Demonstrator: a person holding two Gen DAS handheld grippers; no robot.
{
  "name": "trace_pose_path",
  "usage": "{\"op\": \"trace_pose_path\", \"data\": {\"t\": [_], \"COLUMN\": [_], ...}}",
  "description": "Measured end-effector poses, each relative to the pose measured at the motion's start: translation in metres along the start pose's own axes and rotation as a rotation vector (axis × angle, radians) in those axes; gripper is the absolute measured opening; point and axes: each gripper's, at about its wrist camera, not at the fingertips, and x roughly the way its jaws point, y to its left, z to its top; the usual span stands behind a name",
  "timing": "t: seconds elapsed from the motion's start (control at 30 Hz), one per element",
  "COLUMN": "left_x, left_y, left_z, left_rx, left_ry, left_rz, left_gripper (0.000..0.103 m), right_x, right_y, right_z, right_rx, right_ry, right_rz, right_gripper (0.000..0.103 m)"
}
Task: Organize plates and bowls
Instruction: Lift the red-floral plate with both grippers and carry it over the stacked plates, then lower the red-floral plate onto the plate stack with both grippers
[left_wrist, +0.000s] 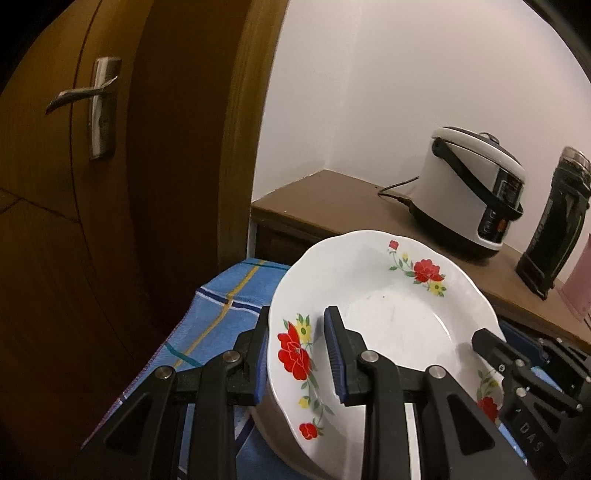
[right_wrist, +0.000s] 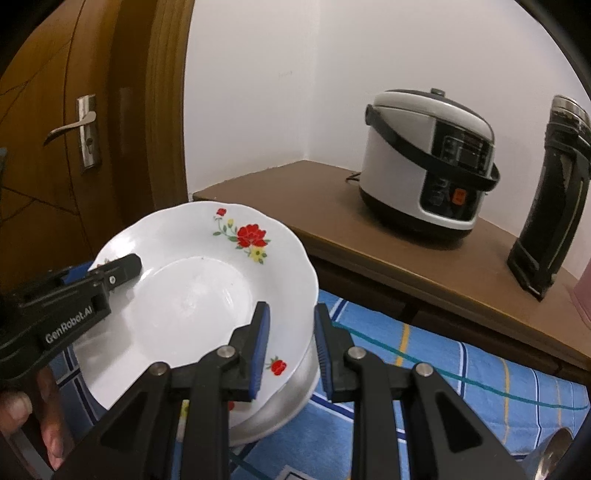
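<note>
A white deep plate with red flowers sits on top of a metal bowl on the blue checked cloth. My left gripper straddles the plate's left rim, one finger outside and one inside, with a gap between the pads and the rim. My right gripper straddles the plate's right rim the same way, jaws apart. Each gripper shows in the other's view: the right one, the left one.
A blue checked cloth covers the near surface. Behind it a brown counter holds a white rice cooker and a black flask. A wooden door stands at the left. A metal item shows at the bottom right.
</note>
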Motion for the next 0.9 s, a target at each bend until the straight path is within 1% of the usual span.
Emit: {"op": "trace_pose_path", "data": {"t": [0.1,0.3,0.5,0.9], "left_x": [0.008,0.009,0.015,0.018], "left_y": [0.001,-0.002,-0.003,-0.002], "left_z": [-0.001,-0.002,-0.003,-0.002], "left_rx": [0.0,0.022,0.031,0.02], "left_ry": [0.031,0.035,0.061,0.073], "left_rz": [0.019,0.035,0.045,0.044], "left_gripper": [0.03,0.03,0.031,0.031], "right_x": [0.003,0.007,0.01,0.012], "right_y": [-0.001,-0.002,-0.003,-0.006], "right_z": [0.001,-0.001,-0.002,-0.003], "right_rx": [0.007,0.008,0.011,0.018], "right_ry": [0.0,0.003,0.005,-0.001], "right_rz": [0.008,0.006,0.016,0.029], "right_gripper": [0.025,0.025,0.025,0.025]}}
